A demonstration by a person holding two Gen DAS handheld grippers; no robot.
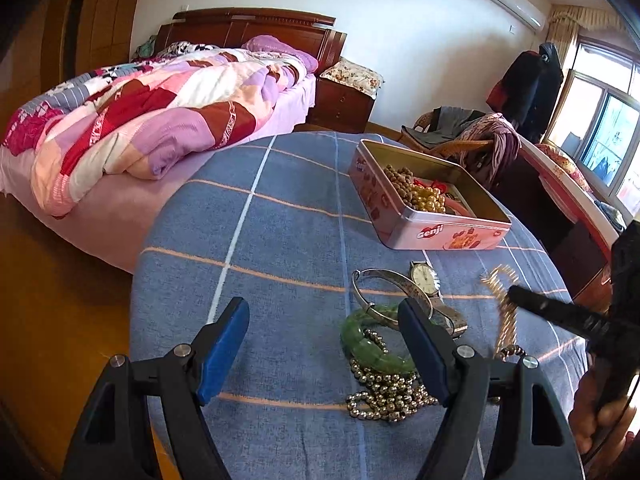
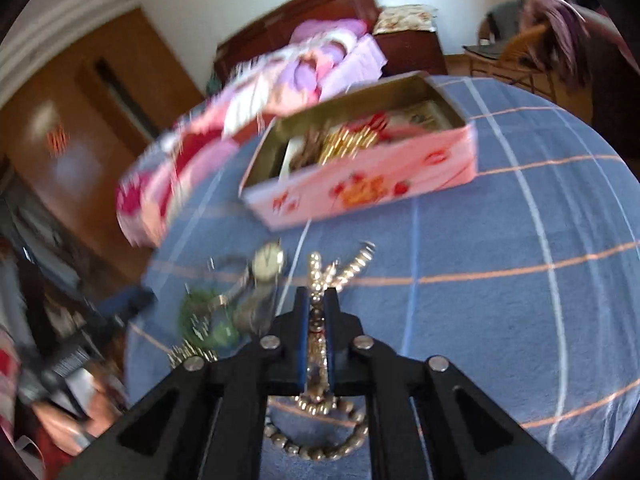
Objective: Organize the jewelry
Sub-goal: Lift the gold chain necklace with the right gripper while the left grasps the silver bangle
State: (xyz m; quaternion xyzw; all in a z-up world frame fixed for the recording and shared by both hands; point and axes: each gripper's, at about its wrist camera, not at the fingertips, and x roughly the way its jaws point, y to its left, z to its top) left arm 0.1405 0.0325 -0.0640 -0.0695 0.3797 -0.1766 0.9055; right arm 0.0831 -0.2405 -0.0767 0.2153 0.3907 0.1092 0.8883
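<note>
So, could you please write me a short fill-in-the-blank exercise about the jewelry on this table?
1. The pink tin stands with its lid ____.
2. The right gripper is shut on a ____ chain.
3. The bangle between the left gripper's open fingers is ____ in colour.
4. The wristwatch lies on the table's ____ checked cloth.

Missing words: off; gold; green; blue
</note>
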